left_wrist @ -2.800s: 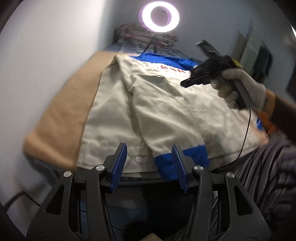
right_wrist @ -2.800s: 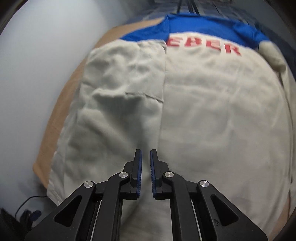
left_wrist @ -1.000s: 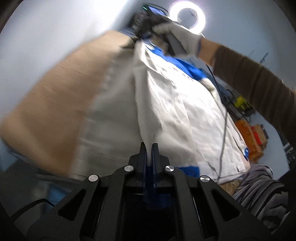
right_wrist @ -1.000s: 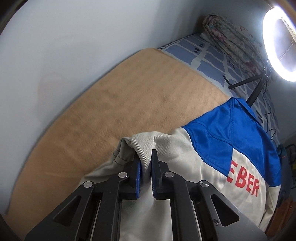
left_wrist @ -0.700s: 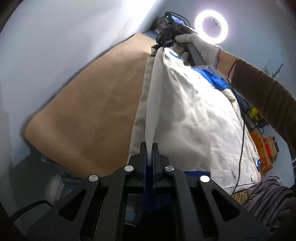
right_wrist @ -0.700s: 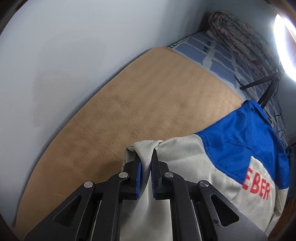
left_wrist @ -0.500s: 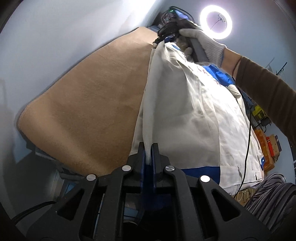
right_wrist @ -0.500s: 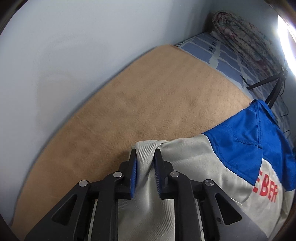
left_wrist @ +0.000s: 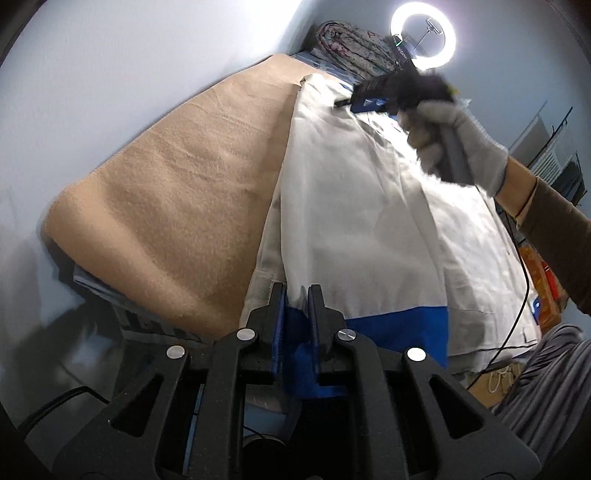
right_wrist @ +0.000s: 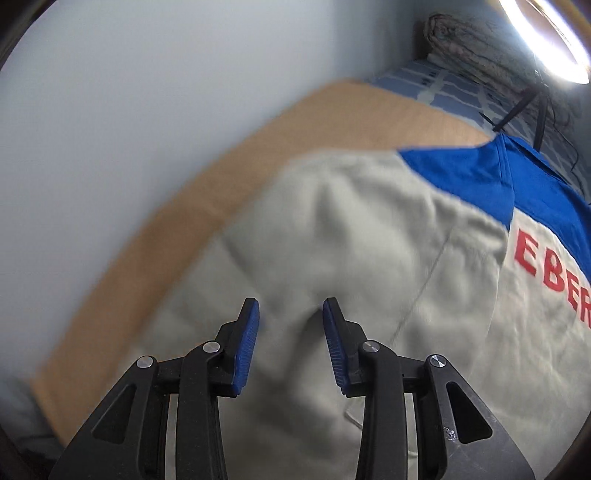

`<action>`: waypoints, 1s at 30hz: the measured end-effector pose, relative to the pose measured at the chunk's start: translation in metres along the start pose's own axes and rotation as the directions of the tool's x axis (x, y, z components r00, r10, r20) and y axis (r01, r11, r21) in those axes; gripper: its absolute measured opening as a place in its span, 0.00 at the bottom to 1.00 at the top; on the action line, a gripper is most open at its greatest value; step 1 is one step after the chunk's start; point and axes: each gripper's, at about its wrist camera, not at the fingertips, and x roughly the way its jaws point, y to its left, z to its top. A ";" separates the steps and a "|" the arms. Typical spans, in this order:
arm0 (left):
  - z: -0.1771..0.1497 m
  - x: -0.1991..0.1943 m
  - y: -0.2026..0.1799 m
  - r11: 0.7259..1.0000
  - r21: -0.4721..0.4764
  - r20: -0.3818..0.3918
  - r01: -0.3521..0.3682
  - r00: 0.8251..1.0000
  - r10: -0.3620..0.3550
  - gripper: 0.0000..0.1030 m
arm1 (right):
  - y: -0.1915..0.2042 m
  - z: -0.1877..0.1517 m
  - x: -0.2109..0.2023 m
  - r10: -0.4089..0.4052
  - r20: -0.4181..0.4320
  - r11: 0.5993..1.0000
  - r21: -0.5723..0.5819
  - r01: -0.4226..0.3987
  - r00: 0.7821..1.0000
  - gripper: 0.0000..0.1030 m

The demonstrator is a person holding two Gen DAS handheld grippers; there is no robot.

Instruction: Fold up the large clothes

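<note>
A cream jacket (left_wrist: 369, 221) with a blue hem band, a blue yoke and red letters lies on a tan blanket (left_wrist: 184, 192); its left side is folded over onto its body. At the near edge my left gripper (left_wrist: 295, 299) has its jaws opening, the blue hem loose in the narrow gap. My right gripper (right_wrist: 291, 314) hovers over the jacket's shoulder (right_wrist: 351, 240), jaws opening and bare of cloth. The left wrist view shows it blurred (left_wrist: 364, 99) at the far end, in a gloved hand (left_wrist: 458, 140).
A pale wall (left_wrist: 110, 74) runs along the blanket's left side. A rolled floral quilt (left_wrist: 351, 48) and a ring light (left_wrist: 423, 35) stand at the far end. A thin black cable (left_wrist: 517, 314) crosses the jacket's right side. Grey striped cloth (left_wrist: 546, 376) lies at the near right.
My right gripper let go of the shoulder fold and drew back with its jaws apart. The raised fold dropped flat onto the jacket. My left jaws parted slightly around the hem.
</note>
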 end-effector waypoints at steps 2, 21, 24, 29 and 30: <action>0.001 0.000 0.001 1.000 -0.019 -0.004 0.016 1.000 -0.016 0.10 | 0.004 -0.008 0.011 -0.045 0.020 0.997 -0.066 0.046 0.999 0.33; 0.012 0.002 0.041 0.978 -0.166 -0.067 0.128 0.988 -0.141 0.48 | 0.078 -0.167 -0.094 0.341 -0.078 0.935 -0.079 -0.346 0.937 0.33; 0.015 0.010 0.037 0.980 -0.157 -0.061 0.121 0.989 -0.132 0.48 | 0.091 -0.187 -0.074 0.269 -0.125 0.952 -0.115 -0.283 0.955 0.33; 0.016 0.011 0.025 0.994 -0.081 -0.071 0.072 0.994 -0.077 0.27 | 0.100 -0.194 -0.078 0.251 -0.093 0.960 -0.103 -0.260 0.964 0.33; 0.017 0.010 0.025 0.994 -0.080 -0.070 0.071 0.995 -0.077 0.25 | 0.099 -0.193 -0.081 0.263 -0.090 0.958 -0.094 -0.271 0.961 0.33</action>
